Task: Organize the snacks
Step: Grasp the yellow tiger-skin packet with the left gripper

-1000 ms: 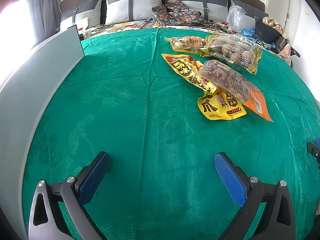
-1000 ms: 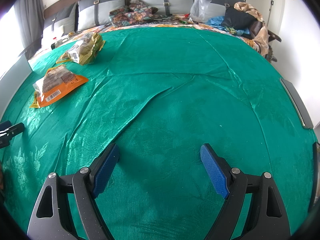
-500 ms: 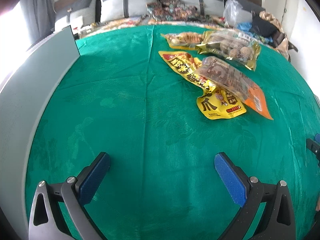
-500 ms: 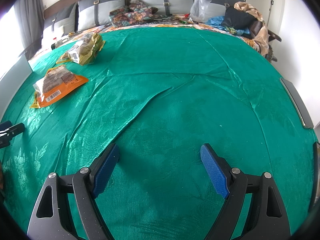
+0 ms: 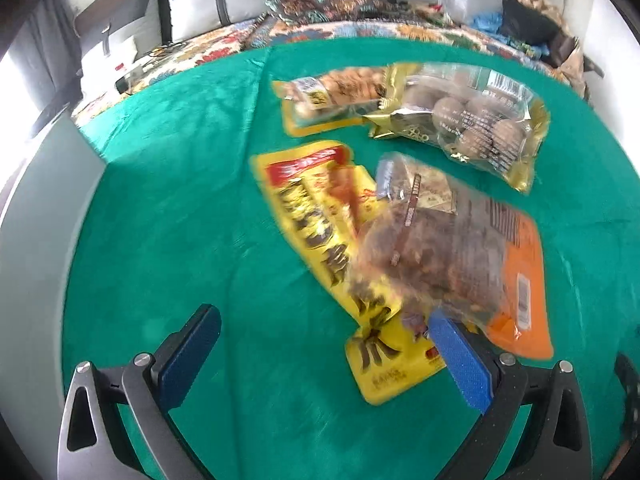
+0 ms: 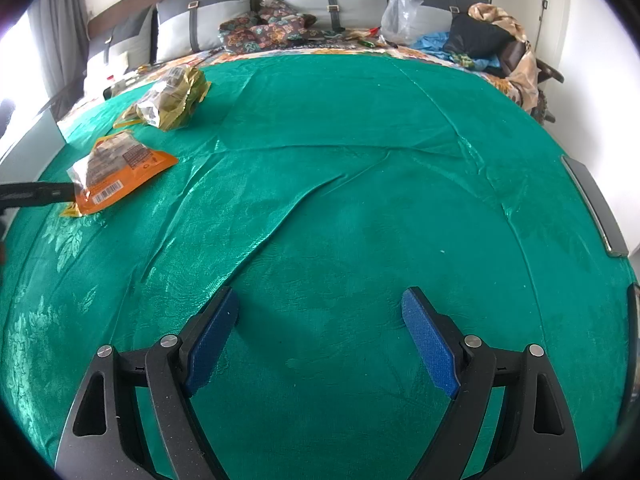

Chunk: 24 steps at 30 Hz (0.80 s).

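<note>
Green bedspread (image 5: 168, 208) carries the snack packets; my left tool (image 5: 324, 356), wide open and empty, nears the orange packet (image 5: 472, 248) atop the yellow packet (image 5: 320, 216), so next I straddle and pinch; right tool (image 6: 320, 336) idles open.

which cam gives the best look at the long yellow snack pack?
Left wrist: the long yellow snack pack lies nearly whole, though motion-blurred, partly under the orange-edged bag. Right wrist shows only a yellow sliver beneath that bag.
</note>
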Tool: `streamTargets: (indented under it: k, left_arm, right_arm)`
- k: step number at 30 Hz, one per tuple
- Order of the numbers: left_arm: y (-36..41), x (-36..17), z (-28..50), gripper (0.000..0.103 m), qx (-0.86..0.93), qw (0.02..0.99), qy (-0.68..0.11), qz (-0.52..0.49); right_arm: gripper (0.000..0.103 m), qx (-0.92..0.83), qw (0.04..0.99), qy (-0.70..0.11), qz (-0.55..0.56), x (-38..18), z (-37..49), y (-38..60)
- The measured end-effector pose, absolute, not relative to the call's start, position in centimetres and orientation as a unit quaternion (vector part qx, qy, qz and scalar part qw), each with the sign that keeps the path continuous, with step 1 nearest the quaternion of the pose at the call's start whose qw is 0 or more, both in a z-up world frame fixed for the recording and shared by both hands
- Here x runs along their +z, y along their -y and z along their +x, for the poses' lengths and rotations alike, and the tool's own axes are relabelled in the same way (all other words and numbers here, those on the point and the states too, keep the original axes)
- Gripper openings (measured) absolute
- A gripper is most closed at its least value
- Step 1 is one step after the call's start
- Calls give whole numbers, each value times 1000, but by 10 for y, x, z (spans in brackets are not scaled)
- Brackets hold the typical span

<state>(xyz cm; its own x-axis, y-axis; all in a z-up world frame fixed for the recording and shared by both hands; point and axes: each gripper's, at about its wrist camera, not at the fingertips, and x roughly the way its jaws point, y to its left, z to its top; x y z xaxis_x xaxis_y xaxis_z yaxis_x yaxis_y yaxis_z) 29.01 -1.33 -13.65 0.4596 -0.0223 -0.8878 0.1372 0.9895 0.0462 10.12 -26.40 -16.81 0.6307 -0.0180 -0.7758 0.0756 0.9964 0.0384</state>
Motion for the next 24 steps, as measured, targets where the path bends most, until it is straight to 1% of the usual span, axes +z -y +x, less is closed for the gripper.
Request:
streamTargets:
  k: [8, 10, 11, 12, 13, 14, 15, 17, 24]
  left_arm:
    - [16, -141, 334, 103, -32, 850, -526, -27]
    - [11, -143, 334, 101, -29, 852, -522, -24]
    - [11, -143, 333, 92, -27, 854, -519, -14]
    - [10, -141, 329, 79, -25, 860, -510, 1]
    - [6, -139, 323, 73, -34, 864, -502, -1]
    - [-1, -137, 317, 61, -41, 866, -498, -4]
    - [-7, -136, 313, 52, -46, 866, -498, -5]
    - [-21, -134, 301, 44, -61, 862, -502, -2]
    - [-79, -131, 241, 44, -73, 846, -527, 33]
  right_arm:
    - [87, -25, 902, -429, 34, -168, 101, 264]
    - [87, -25, 902, -429, 34, -169, 101, 261]
    - [87, -25, 902, -429, 34, -170, 102, 261]
    - [87, -25, 902, -429, 34, -170, 102, 261]
    - [87, -25, 902, -429, 34, -170, 102, 261]
    - [87, -25, 902, -429, 34, -170, 102, 261]
    - [87, -25, 902, -429, 34, -170, 102, 261]
    - [87, -25, 902, -429, 34, -170, 102, 261]
    - [87, -25, 902, -429, 34, -170, 102, 261]
